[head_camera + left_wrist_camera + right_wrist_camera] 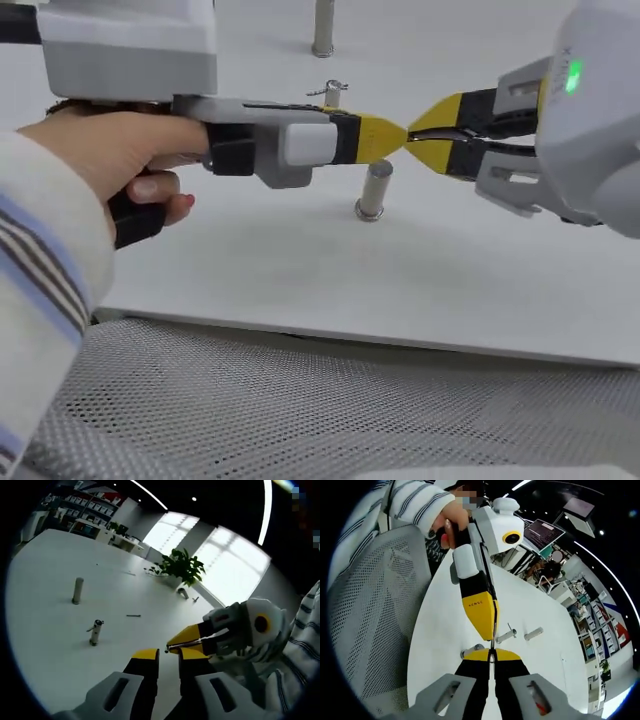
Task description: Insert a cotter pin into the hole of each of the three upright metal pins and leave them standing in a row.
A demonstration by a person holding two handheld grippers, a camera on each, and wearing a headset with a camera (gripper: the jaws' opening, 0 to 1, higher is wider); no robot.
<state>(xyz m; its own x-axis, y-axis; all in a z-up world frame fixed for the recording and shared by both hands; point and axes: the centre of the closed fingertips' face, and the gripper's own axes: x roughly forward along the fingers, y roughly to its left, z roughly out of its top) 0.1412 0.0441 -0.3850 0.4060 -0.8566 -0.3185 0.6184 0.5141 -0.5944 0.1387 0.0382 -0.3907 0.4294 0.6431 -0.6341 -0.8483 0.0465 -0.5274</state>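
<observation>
While looking down in the head view, saw the left gripper (397,134) and the right gripper (414,136) meeting tip to tip over the white table (300,270). Saw a hand (110,160) wrapped round the left gripper's handle. Found the left gripper's yellow jaws spread a little in its own view, with the right gripper's tip pointing at the gap. Found the right gripper's jaws pressed together at the tip, maybe on something thin and dark, too small to name. Spotted the near metal pin (374,190) standing just below the meeting tips, not touching them. Spotted the middle metal pin (330,97) standing behind the left gripper, with a cotter pin (336,87) through its top. Spotted the far metal pin (323,30) standing well past both grippers. Noticed, in the left gripper view, a loose cotter pin (133,615) lying flat on the table, ahead of the left gripper's jaws and past the middle metal pin.
</observation>
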